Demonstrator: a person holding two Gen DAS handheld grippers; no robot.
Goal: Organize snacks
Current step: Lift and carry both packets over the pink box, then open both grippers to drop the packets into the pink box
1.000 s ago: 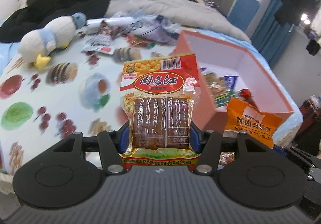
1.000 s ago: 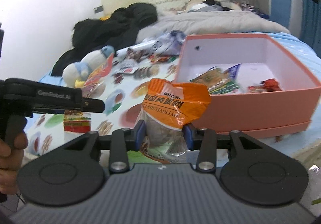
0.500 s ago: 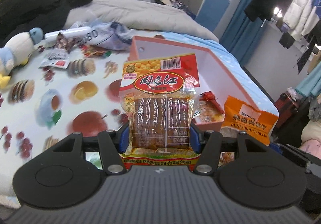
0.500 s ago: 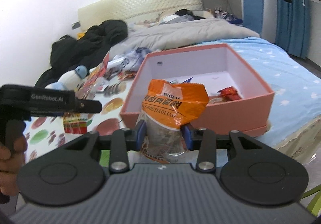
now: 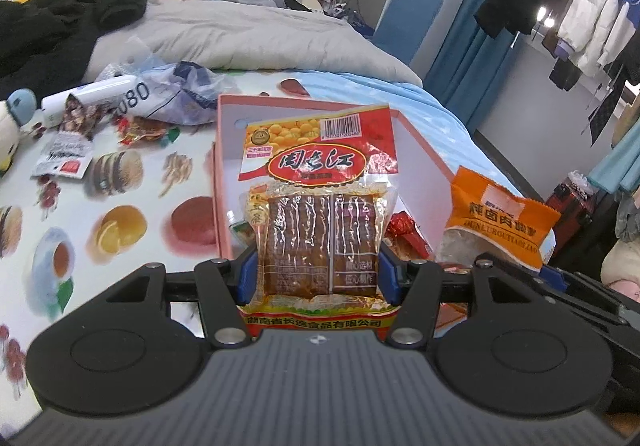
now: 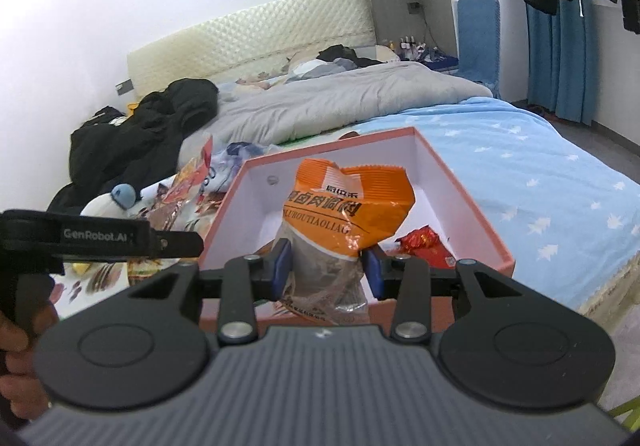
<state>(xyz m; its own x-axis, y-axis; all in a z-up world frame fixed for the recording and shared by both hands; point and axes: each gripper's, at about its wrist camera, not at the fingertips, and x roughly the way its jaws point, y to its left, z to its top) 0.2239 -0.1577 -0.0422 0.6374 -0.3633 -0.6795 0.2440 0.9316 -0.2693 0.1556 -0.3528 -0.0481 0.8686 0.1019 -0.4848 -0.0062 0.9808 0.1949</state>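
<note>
My left gripper (image 5: pixel 318 272) is shut on a red and yellow tofu snack pack (image 5: pixel 318 206) and holds it upright above the near side of the pink box (image 5: pixel 224 166). My right gripper (image 6: pixel 327 270) is shut on an orange snack bag (image 6: pixel 346 202), held over the pink box (image 6: pixel 480 222). The orange bag also shows in the left wrist view (image 5: pixel 500 218), to the right. Several snacks, one in a red wrapper (image 6: pixel 422 240), lie inside the box.
Loose snack packets (image 5: pixel 64 158) and a crumpled plastic bag (image 5: pixel 176 94) lie on the fruit-print cloth (image 5: pixel 120 222) left of the box. A plush toy (image 6: pixel 108 202), black clothing (image 6: pixel 140 134) and a grey duvet (image 6: pixel 340 102) lie behind. The left gripper's body (image 6: pixel 100 236) is at my left.
Both grippers have moved forward and right with their packs, from in front of the box to over it. The box now fills the middle of both views.
</note>
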